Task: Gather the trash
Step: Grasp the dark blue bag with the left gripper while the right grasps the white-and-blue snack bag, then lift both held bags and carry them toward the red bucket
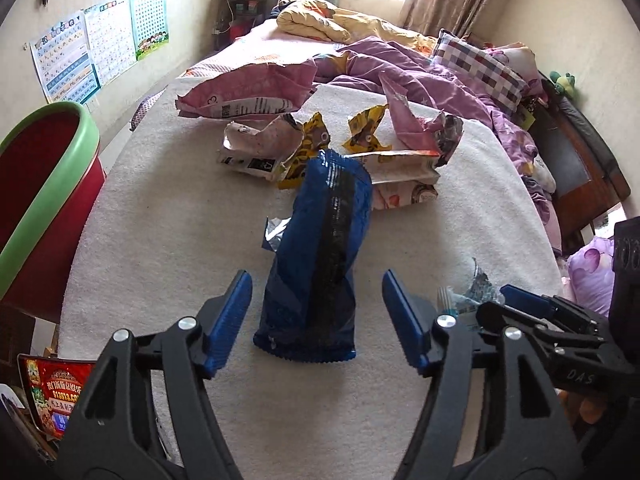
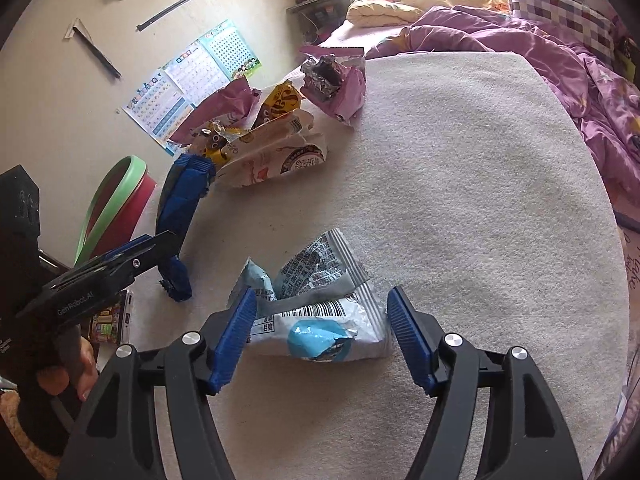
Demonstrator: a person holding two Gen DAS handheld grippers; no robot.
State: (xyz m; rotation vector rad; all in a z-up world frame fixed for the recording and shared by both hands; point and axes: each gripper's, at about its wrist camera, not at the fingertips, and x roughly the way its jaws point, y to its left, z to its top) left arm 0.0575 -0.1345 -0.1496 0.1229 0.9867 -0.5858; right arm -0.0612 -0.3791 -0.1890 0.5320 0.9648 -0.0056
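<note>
A blue snack bag (image 1: 320,256) lies on the white blanket (image 1: 200,208), its near end between the open fingers of my left gripper (image 1: 316,316). In the right wrist view the same blue bag (image 2: 180,208) lies left. A crumpled white and light-blue wrapper (image 2: 316,312) lies between the open fingers of my right gripper (image 2: 320,328). The wrapper shows in the left wrist view (image 1: 472,292) beside the right gripper (image 1: 516,296). The left gripper's fingers (image 2: 148,248) show at the left. A red bin with a green rim (image 1: 44,184) stands left of the bed.
Several torn pink, yellow and white snack bags (image 1: 328,148) lie further up the blanket, also seen in the right wrist view (image 2: 272,140). Purple and yellow bedding (image 1: 420,64) and a checked pillow (image 1: 480,64) lie beyond. Posters (image 1: 100,40) hang on the left wall.
</note>
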